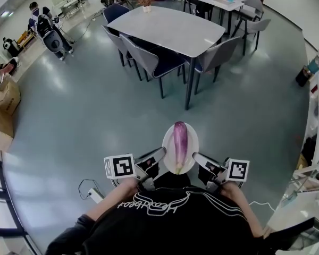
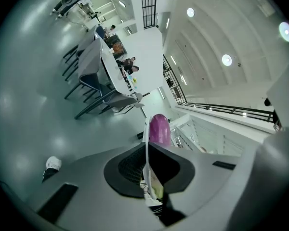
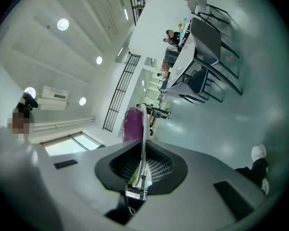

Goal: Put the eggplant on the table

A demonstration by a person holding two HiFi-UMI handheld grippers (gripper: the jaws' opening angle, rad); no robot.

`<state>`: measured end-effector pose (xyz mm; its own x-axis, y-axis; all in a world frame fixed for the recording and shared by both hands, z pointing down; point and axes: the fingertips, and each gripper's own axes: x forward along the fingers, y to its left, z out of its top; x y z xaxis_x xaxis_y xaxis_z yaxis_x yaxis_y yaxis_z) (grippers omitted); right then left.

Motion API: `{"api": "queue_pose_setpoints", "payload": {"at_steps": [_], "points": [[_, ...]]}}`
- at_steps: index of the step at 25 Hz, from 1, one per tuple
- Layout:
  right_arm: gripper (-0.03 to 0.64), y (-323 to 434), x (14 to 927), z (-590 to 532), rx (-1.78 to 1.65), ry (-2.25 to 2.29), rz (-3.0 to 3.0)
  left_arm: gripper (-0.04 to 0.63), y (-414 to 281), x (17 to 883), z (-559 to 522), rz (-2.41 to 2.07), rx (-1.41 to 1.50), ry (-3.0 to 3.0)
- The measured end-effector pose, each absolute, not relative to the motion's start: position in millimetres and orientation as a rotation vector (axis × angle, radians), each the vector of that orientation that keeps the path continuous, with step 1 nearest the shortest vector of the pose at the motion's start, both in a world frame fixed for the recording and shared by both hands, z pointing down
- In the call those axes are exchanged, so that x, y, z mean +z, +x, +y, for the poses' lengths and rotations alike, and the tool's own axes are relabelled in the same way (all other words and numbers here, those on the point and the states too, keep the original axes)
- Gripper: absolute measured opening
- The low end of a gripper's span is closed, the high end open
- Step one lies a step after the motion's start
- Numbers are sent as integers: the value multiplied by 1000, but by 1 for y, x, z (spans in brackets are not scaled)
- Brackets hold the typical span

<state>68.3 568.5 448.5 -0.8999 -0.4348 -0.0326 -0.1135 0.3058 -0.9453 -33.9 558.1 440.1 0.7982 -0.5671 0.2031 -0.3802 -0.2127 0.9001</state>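
A purple eggplant (image 1: pixel 179 141) with a green stem lies lengthwise on a small white plate (image 1: pixel 191 142), carried over the grey floor in front of my body. My left gripper (image 1: pixel 158 155) is shut on the plate's left rim and my right gripper (image 1: pixel 198 157) is shut on its right rim. In the left gripper view the plate (image 2: pixel 146 138) shows edge-on between the shut jaws of the left gripper (image 2: pixel 147 166), with the eggplant (image 2: pixel 159 129) beyond them. The right gripper view shows the same: the plate's edge (image 3: pixel 143 129), the eggplant (image 3: pixel 132 124) and the right gripper (image 3: pixel 141 170) pinching the rim. The grey table (image 1: pixel 165 28) stands ahead.
Grey chairs (image 1: pixel 149 60) ring the table, one (image 1: pixel 215 54) at its near right corner. A second table (image 1: pixel 218 1) with chairs stands behind it. Cardboard boxes (image 1: pixel 5 97) sit at the left, a person with a backpack (image 1: pixel 45 28) is far left, and a white power strip (image 1: pixel 94 194) lies by my feet.
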Motion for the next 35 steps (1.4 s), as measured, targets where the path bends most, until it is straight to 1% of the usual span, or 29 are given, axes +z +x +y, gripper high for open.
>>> {"api": "queue_pose_setpoints", "payload": {"at_steps": [13,20,26,35], "points": [[20,67,457,568,-1708,-581,2270,25,-36,447,556,-664,-277,1802],[19,53,455,534,-1709,-600,2299,25,-49,442,523,-647,-319,1809],[19,22,469,470,-1741,-590,2316,25,-80,459,462,-652,-334,1773],[18,-34,479,334,-1781,-629,2311,25,-138,469,325,-653,-293,1764]]}}
